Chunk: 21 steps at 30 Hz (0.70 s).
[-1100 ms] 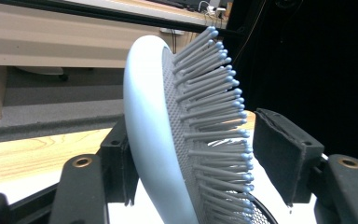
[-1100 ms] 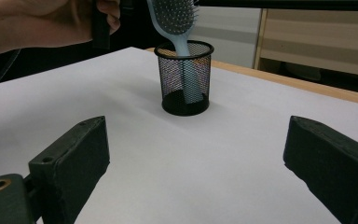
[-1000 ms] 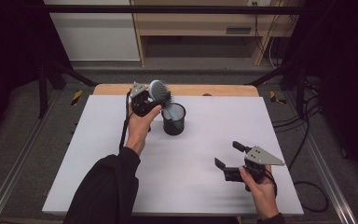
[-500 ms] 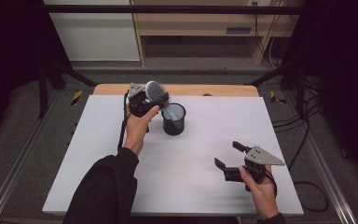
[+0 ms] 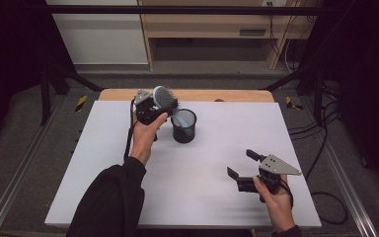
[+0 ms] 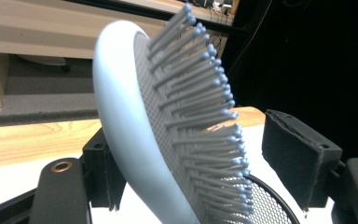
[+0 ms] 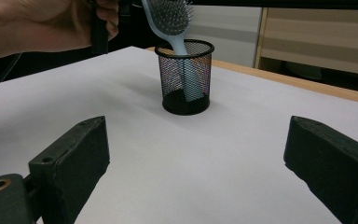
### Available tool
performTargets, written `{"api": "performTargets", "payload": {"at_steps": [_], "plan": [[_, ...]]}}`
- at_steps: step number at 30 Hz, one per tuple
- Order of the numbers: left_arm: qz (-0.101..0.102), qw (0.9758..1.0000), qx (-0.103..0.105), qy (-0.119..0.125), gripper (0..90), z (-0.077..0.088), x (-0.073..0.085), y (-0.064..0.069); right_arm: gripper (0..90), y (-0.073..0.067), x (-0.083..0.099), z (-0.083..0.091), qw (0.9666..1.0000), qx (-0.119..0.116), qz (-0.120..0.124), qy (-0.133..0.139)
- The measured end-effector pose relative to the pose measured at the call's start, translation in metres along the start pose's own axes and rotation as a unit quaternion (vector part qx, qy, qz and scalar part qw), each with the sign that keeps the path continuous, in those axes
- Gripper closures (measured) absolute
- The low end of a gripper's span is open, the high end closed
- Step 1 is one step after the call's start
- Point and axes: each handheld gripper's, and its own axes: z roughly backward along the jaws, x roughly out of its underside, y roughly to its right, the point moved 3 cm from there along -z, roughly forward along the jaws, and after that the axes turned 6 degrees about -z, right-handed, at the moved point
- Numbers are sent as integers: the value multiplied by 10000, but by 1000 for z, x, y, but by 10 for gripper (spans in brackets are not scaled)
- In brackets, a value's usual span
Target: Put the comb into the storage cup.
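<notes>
The hairbrush stands handle-down in the black mesh cup, which sits on the white table top toward its far side, slightly left of centre. In the right gripper view, the pale blue handle passes over the cup rim and reaches down to the cup floor, while the brush head leans out above the rim toward the left gripper.

The left gripper is held at the far left of the table, just beside the cup, level with the brush head. Its jaws have just been opening. In the left gripper view, the brush head rises between the two pads: the smooth back lies at the left pad, and whether the two touch cannot be told. The bristle side faces the right pad, with a clear gap between the bristle tips and that pad. The jaws stand at a middling width and do not clamp the brush.

The right gripper rests on the near right part of the table, well apart from the cup. Its jaws are spread wide with nothing between them. They point toward the cup, which appears centred between the two pads in the right gripper view.
</notes>
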Motion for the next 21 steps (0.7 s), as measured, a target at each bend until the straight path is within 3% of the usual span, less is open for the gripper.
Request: {"api": "performTargets", "payload": {"at_steps": [9, 16, 21], "plan": [[38, 10000, 56, -26, 255, -1, 2, 1, 71, 0, 0, 0, 10000, -1, -3, 0], [105, 9998, -122, -97, 94, -1, 3, -2, 71, 0, 0, 0, 10000, 1, -3, 4], [96, 9999, -95, -37, 55, 1, 2, -2, 71, 0, 0, 0, 10000, 0, 2, 0]]}}
